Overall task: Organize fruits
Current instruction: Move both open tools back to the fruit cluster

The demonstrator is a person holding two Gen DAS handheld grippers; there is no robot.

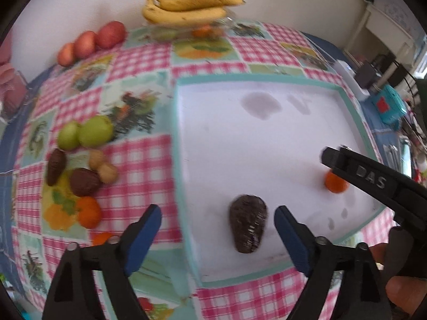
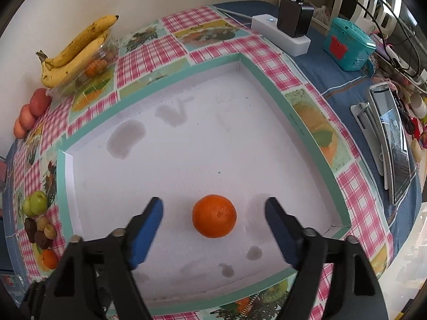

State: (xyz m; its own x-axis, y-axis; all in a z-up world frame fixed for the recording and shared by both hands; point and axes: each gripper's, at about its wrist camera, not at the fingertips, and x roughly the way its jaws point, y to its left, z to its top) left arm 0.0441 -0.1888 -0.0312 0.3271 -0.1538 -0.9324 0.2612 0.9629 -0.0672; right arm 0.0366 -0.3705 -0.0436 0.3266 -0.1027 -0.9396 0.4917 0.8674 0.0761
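In the left wrist view, the left gripper [image 1: 217, 233] stands with its jaws wide apart over the white tray [image 1: 184, 144], and a dark brown avocado [image 1: 248, 222] lies on the tray floor between the blue pads [image 1: 145, 237], touching neither. Farther right in the tray, the other gripper's black finger hangs just above a tangerine [image 1: 335, 182]. Left of the tray, on the checked cloth, wait two green fruits [image 1: 86, 134], walnuts [image 1: 102, 166], more dark avocados [image 1: 85, 181] and another tangerine [image 1: 89, 212]; bananas [image 1: 186, 8] and red apples [image 1: 90, 41] sit along the wall. In the right wrist view, the right gripper [image 2: 213, 230] is likewise spread, its pads clear of the tangerine resting near the tray's front edge. Both fruits look set down, so the sound move is to lift each gripper straight up before swinging away, lest a pad nudge the round tangerine into a roll, then go for the cluster on the cloth.
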